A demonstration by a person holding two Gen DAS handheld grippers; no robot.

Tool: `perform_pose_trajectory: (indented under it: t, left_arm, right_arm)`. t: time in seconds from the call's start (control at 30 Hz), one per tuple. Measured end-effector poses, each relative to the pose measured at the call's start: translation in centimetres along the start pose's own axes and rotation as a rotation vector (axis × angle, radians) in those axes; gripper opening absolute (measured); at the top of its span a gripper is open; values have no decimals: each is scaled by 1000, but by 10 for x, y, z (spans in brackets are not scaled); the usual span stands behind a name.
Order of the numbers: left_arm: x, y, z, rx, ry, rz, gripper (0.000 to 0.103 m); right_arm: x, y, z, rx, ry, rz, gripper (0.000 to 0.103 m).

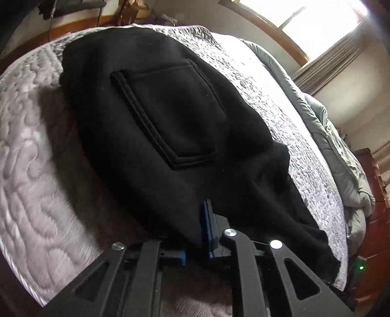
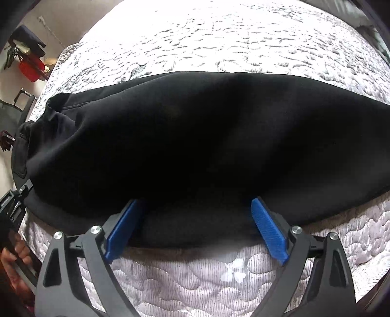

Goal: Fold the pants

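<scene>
Black pants [image 1: 168, 117] lie on a quilted white bed [image 1: 29, 151], back pocket [image 1: 170, 114] facing up. My left gripper [image 1: 203, 212] is shut on the near edge of the pants; one blue pad [image 1: 208, 226] shows and the cloth covers the other. In the right wrist view the pants [image 2: 195, 136] stretch across the bed [image 2: 219, 44] from left to right. My right gripper [image 2: 195, 207] is open, its blue pads [image 2: 124, 226] straddling the near edge of the pants, tips tucked at the cloth. The left gripper and the hand that holds it show at the far left edge.
A grey duvet [image 1: 341, 146] is bunched along the bed's far right side. A wooden headboard or dresser [image 1: 373, 195] stands at the right, with a window [image 1: 316, 22] above. Chairs and a red box [image 2: 31, 69] stand on the floor to the left of the bed.
</scene>
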State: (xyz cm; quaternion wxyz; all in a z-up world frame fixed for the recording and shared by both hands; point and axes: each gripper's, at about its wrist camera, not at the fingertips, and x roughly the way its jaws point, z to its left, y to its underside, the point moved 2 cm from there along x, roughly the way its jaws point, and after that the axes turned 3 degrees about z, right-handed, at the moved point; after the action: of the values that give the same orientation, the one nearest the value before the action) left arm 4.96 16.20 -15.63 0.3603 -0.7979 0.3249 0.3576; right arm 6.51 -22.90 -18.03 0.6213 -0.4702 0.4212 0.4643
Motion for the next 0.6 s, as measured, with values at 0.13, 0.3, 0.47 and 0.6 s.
perform_pose_trajectory:
  t: [0.13,0.3,0.47,0.6]
  left_arm:
    - [-4,-14,-3,-25,-6,-24,51]
    - [13,-13,-7,61,-123,-28,41]
    - [3,-11,-22,115,-133,4,43]
    - [-20,-5,-32,65,-107,9,51]
  right_arm:
    - [-3,-3,-7,35,-39,4,92]
    - [-2,-4,-7,17,-25,5,94]
    - [-7,-2,-4,-20,-17,6,93]
    - [-27,2,-20,29,-59,-12,92]
